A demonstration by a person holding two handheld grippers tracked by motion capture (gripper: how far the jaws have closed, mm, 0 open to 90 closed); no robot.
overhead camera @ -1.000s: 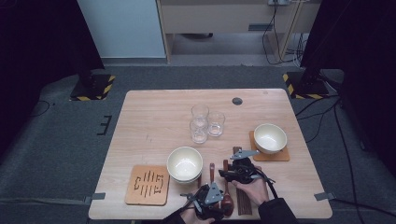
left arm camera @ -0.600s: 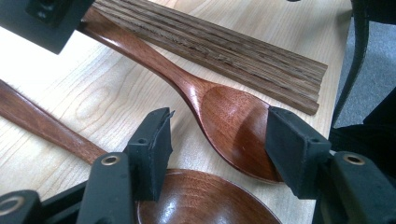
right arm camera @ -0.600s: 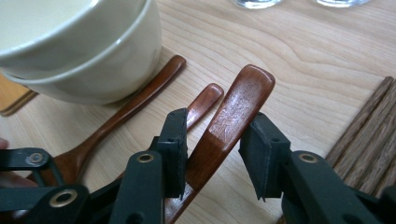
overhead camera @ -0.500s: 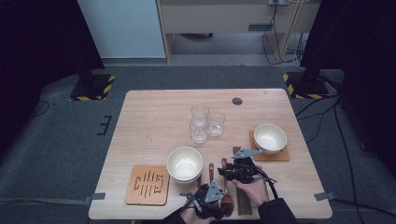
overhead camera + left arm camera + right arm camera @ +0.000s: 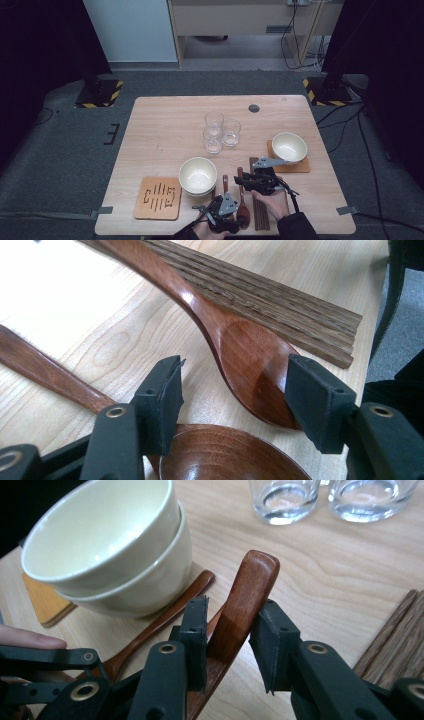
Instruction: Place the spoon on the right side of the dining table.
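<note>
A dark wooden spoon [image 5: 243, 210] lies near the table's front edge. Its bowl [image 5: 250, 365] sits between the jaws of my left gripper [image 5: 232, 400] [image 5: 234, 217]; the right pad [image 5: 312, 400] touches it and the left pad stands apart. Around the spoon's raised handle [image 5: 240, 605], my right gripper [image 5: 227, 637] [image 5: 246, 180] has just been closing its jaws; a thin gap still shows at the left pad [image 5: 197, 630]. A second spoon [image 5: 225, 457] [image 5: 165, 615] lies alongside, its bowl under the left jaws.
Dark chopsticks [image 5: 260, 210] [image 5: 260, 295] lie right of the spoons. Two stacked cream bowls [image 5: 198, 175] [image 5: 100, 545] stand beside a wooden coaster [image 5: 158, 197]. Three glasses [image 5: 220, 131] stand mid-table. Another bowl [image 5: 289, 147] sits on a coaster [image 5: 300, 167] at the right.
</note>
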